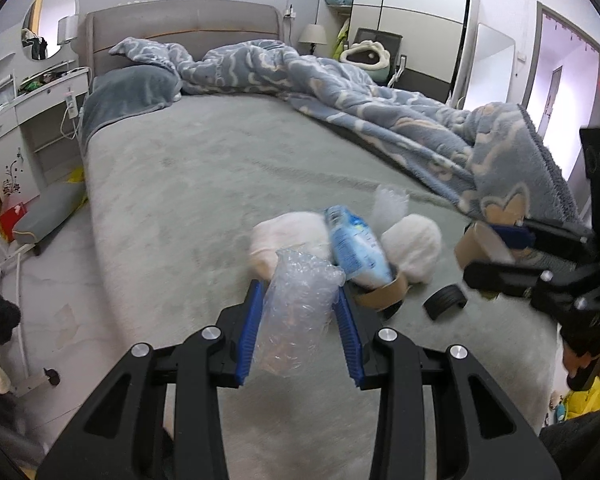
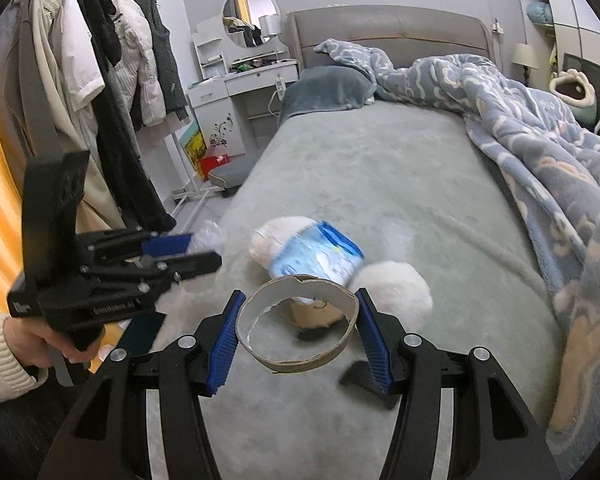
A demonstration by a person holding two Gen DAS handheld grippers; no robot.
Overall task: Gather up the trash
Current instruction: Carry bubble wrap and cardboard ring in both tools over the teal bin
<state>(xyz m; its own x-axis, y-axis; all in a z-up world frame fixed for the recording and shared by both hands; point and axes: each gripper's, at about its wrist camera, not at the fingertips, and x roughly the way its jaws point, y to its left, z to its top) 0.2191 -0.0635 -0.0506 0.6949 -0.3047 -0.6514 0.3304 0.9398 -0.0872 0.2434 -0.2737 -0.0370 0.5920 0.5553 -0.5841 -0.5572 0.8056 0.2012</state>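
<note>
L tongs [image 1: 300,320] grip bubble wrap [image 1: 296,308], R tongs [image 2: 298,336] grip cardboard ring [image 2: 300,324] above bed edge [image 2: 236,208].

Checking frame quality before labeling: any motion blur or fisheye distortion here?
Left wrist view: trash pile is smeared by motion, bubble wrap in the left tongs fairly sharp; room edges bow. Right wrist view: blue packet blurred, cardboard ring in the right tongs crisp; dark vignette corners.

On the bed: 2 white bundles [image 1: 288,240] [image 1: 414,248], 1 blue packet [image 1: 354,246], 2 cardboard rings [image 2: 298,324] [image 1: 384,294], 1 black wheel [image 1: 446,301].
</note>
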